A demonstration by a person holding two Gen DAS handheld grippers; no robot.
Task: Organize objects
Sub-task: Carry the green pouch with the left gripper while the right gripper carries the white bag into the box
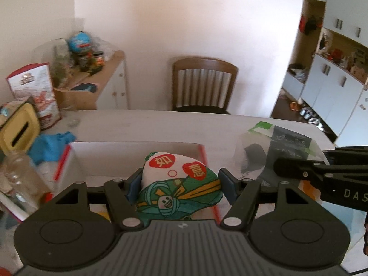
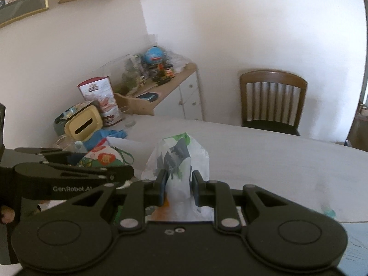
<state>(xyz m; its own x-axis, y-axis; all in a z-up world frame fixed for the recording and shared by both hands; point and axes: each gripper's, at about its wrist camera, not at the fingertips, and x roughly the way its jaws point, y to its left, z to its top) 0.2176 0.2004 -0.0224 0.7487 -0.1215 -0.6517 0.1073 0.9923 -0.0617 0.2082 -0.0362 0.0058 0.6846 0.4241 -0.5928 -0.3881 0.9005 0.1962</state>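
Note:
My left gripper point(image 1: 180, 184) is shut on a green and white cloth pouch point(image 1: 179, 188) with red heart patches, held above a white box point(image 1: 138, 156) with red edges. The pouch also shows in the right wrist view point(image 2: 103, 158). My right gripper point(image 2: 177, 185) is shut on a clear plastic bag point(image 2: 179, 161) with green and dark print, held upright over the table. The bag also shows in the left wrist view point(image 1: 276, 151), to the right of the pouch, with the right gripper's arm point(image 1: 322, 172) beside it.
The pale table point(image 2: 276, 161) stretches ahead. At its left end stand a yellow tissue box point(image 1: 18, 131), a red and white carton point(image 1: 36, 92), a blue cloth point(image 1: 50, 147) and a clear jar point(image 1: 16, 174). A wooden chair point(image 1: 204, 85) and a cluttered sideboard point(image 1: 101, 73) stand behind.

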